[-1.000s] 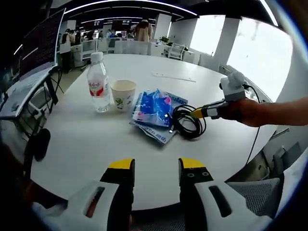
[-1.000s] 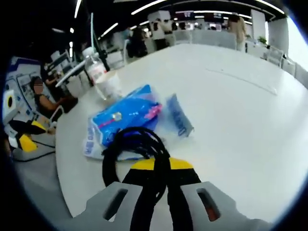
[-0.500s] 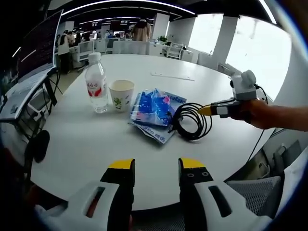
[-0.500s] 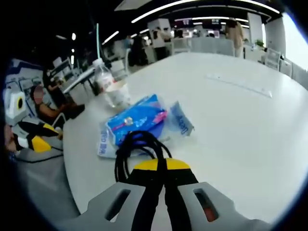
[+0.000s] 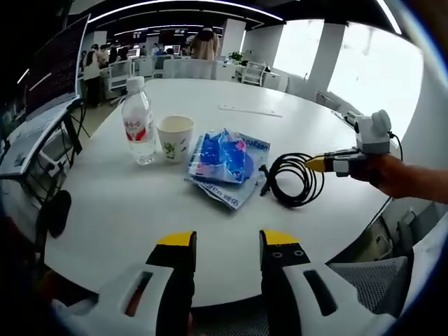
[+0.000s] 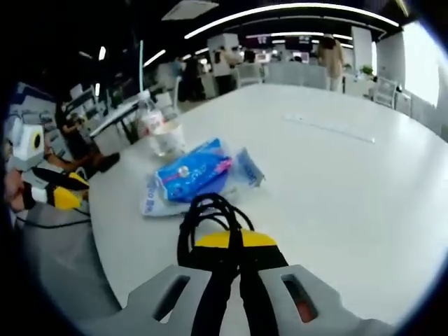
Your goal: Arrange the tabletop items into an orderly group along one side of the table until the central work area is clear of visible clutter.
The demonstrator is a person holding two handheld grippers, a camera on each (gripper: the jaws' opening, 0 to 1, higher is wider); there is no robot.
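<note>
In the left gripper view, the left hand-held gripper hangs back at the near edge of the white counter, its yellow-tipped jaws parted with nothing between them. Ahead of it stand a water bottle and, just beside it, a paper cup; next along lie the blue plastic packets, loosely overlapped. Close beside the packets is a coiled black cable, and the right hand-held gripper reaches in from the right, its yellow tip at the far side of the coil. In the right gripper view, the right hand-held gripper has its jaws pressed together on the black cable, the loops fanning out in front of it toward the blue plastic packets. Beyond those are the paper cup and the water bottle, with the left hand-held gripper at the left edge. As I read it, the job is partly done: bottle, cup and packets already form a rough row near one side, but the packets are untidy and the cable is not yet set down in its place.
</note>
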